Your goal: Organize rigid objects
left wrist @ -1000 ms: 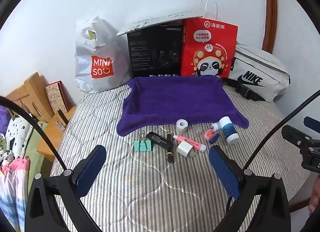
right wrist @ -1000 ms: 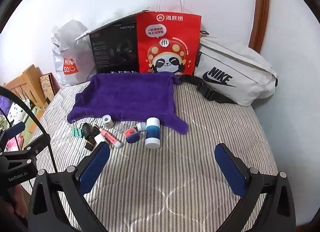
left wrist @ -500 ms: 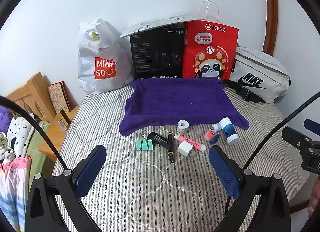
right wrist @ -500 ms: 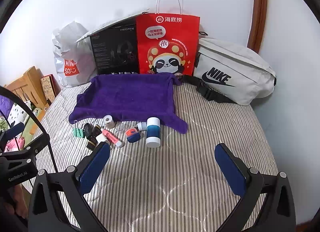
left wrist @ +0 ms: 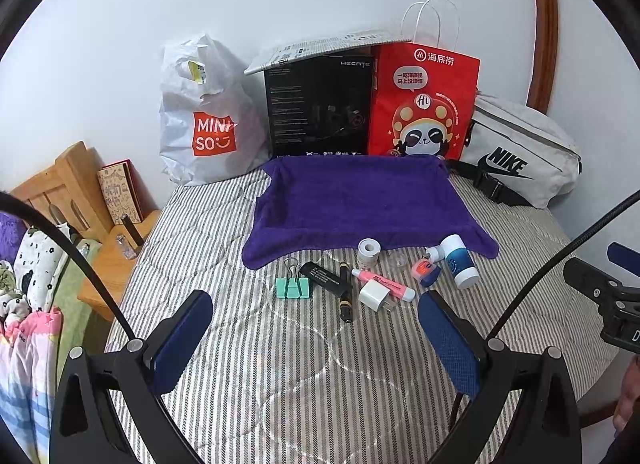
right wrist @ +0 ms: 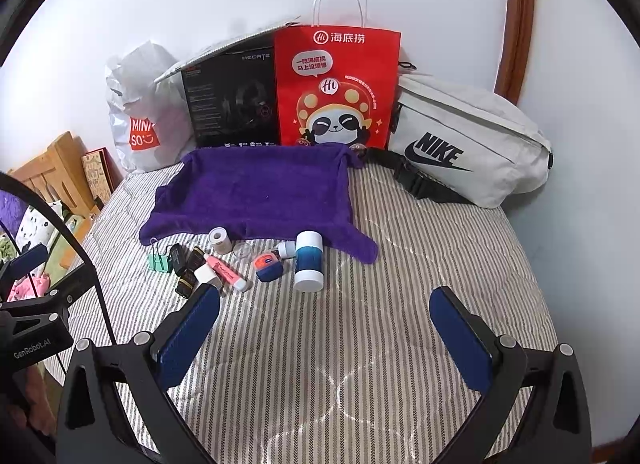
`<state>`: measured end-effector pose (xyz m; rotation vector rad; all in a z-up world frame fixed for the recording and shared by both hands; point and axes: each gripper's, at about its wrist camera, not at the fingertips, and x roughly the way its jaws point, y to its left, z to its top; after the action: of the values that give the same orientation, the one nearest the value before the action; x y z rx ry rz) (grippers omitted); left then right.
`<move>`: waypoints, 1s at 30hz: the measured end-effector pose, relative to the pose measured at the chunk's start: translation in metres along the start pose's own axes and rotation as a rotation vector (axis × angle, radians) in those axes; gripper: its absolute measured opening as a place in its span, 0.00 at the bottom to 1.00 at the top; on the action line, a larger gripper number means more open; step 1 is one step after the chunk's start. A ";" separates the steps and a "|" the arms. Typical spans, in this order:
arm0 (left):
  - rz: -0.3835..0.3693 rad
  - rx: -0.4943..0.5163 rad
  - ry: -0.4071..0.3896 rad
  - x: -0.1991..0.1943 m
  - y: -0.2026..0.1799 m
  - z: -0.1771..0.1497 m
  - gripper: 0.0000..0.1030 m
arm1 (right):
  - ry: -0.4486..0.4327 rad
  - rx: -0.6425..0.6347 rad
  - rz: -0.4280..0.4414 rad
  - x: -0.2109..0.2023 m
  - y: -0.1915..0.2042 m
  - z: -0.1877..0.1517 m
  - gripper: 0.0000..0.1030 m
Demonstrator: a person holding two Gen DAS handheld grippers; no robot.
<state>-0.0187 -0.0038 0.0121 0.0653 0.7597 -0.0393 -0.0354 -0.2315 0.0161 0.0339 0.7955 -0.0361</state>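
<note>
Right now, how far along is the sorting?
Nothing looks done: the purple towel is bare. Nothing is in hand: the left gripper and right gripper hover with jaws wide apart. Everything is left: the green binder clip, pink highlighter, white charger, tape roll and blue-white bottle all lie on the striped quilt before the towel.

Home bedroom: striped quilted bed (left wrist: 304, 364), wooden nightstand (left wrist: 100, 280), shopping bags (right wrist: 336, 88) against white wall

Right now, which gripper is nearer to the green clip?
Left. The left gripper hovers just short of the green clip; the right gripper is farther, off to the clip's right.
</note>
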 end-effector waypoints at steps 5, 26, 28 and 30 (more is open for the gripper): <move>0.003 -0.002 0.002 -0.001 0.001 -0.003 1.00 | 0.001 0.001 0.003 0.001 -0.001 -0.001 1.00; 0.006 -0.004 0.005 -0.001 0.001 -0.005 1.00 | 0.003 0.013 0.004 0.001 -0.004 -0.003 1.00; 0.005 -0.003 0.005 0.000 0.001 -0.005 1.00 | 0.005 0.012 0.005 0.001 -0.005 -0.003 1.00; 0.002 -0.005 0.001 -0.001 0.000 -0.005 1.00 | 0.007 0.009 0.004 0.001 -0.004 -0.004 1.00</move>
<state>-0.0225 -0.0029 0.0090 0.0617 0.7608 -0.0355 -0.0378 -0.2354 0.0125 0.0444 0.8020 -0.0361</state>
